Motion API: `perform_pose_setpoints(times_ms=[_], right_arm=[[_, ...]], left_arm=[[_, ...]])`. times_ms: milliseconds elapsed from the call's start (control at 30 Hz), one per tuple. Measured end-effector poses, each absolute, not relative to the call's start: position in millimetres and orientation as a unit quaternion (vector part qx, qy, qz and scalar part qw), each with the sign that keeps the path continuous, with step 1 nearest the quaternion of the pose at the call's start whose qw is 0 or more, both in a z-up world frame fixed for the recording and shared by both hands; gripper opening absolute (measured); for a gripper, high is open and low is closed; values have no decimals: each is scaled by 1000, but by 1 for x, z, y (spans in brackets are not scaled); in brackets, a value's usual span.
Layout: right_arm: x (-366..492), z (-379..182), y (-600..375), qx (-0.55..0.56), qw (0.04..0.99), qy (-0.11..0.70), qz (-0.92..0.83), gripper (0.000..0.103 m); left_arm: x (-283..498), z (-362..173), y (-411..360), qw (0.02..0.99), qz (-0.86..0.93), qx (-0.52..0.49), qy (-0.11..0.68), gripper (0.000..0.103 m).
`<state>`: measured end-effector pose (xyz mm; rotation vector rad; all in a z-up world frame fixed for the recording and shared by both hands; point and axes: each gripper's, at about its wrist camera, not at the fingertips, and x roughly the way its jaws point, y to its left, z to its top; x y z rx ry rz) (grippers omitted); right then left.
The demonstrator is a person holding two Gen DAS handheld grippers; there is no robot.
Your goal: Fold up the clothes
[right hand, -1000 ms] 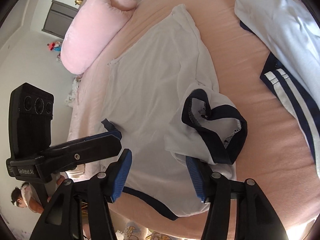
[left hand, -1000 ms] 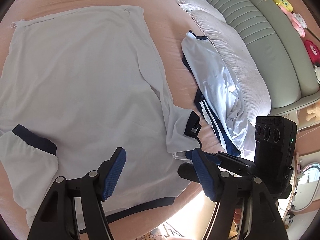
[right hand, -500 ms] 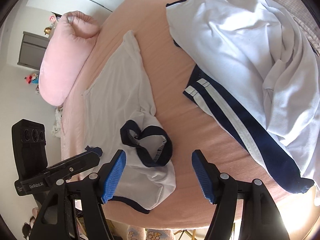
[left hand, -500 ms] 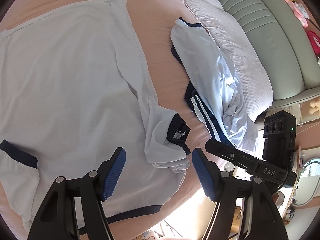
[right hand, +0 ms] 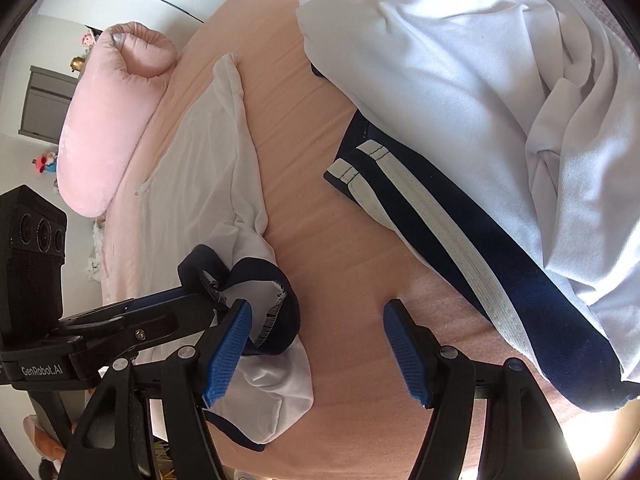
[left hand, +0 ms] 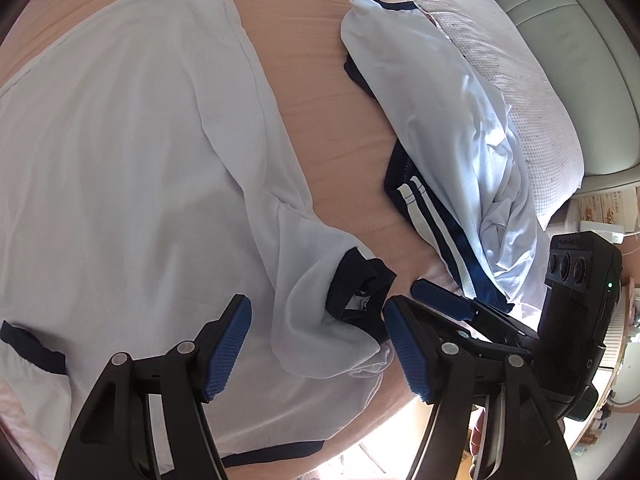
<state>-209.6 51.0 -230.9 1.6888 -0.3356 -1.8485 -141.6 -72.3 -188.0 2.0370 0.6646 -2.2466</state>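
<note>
On the pink bed sheet (left hand: 320,112) a white T-shirt (left hand: 120,140) lies spread nearly flat, filling the left and middle of the left wrist view. At that view's far left edge one sleeve with a navy cuff (left hand: 28,344) rests on the sheet. Toward the middle the other sleeve (left hand: 332,312) is bunched into a loose heap on the shirt's right side, its navy cuff gaping open — it sits between the blue pads of the left gripper (left hand: 316,344), whose jaws stand wide and press on nothing. Just right of that, the right gripper (left hand: 444,304) reaches in with one blue fingertip close to the crumpled cuff. Farther right a second white garment (left hand: 460,140) lies rumpled along the bed's edge (a navy piece with white stripes (left hand: 432,220) pokes out from under it), and beyond it a quilted pale cover (left hand: 532,100) and a grey-green padded headboard (left hand: 560,20).

From the right wrist view, a pink bolster pillow (right hand: 108,120) lies at the far left by the head of the shirt. The left gripper (right hand: 168,312) comes in from the left, touching or nearly touching the cuff — which of the two I cannot tell. The right gripper (right hand: 316,352) hovers with its jaws wide and empty; the bunched sleeve (right hand: 264,320) lies against its left pad, bare sheet under the rest of the gap. The striped garment (right hand: 440,240) fills the right.
</note>
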Motion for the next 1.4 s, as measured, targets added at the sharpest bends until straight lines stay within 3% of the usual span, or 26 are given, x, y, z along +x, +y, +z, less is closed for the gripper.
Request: perform_pose_setpoints(times_ms=[133, 167, 200, 333, 367, 433, 500, 600, 700, 1033, 1267, 1400], right_arm=[[-209, -233, 47, 631, 301, -122, -704, 65], [-208, -233, 45, 628, 302, -121, -707, 63], [-208, -233, 43, 626, 303, -119, -709, 63], [-210, -233, 37, 618, 304, -118, -715, 59], [-210, -232, 36, 614, 308, -124, -716, 56], [-211, -233, 33, 611, 327, -156, -704, 34], [-213, -240, 28, 616, 352, -194, -678, 27], [-210, -249, 16, 628, 357, -189, -666, 13], [-207, -248, 18, 623, 350, -184, -675, 9], [-220, -224, 0, 605, 401, -233, -647, 8], [-221, -221, -51, 614, 431, -213, -626, 8], [-225, -216, -60, 616, 411, -178, -648, 8]], left_arm=[[-142, -199, -78, 50, -720, 664, 194, 67], [-140, -199, -80, 60, -724, 659, 193, 61], [-137, -199, -83, 67, -725, 657, 198, 46], [-126, -197, -93, 65, -726, 647, 226, 31], [-124, -196, -94, 67, -728, 644, 226, 25], [-120, -196, -96, 67, -727, 643, 229, 23], [-117, -196, -98, 62, -729, 638, 239, 19], [-111, -195, -99, 59, -729, 635, 249, 16], [-106, -194, -100, 53, -727, 634, 258, 16], [-98, -189, -114, 51, -722, 627, 288, 16], [-86, -184, -138, 91, -723, 628, 274, 16], [-85, -180, -135, 67, -716, 632, 289, 16]])
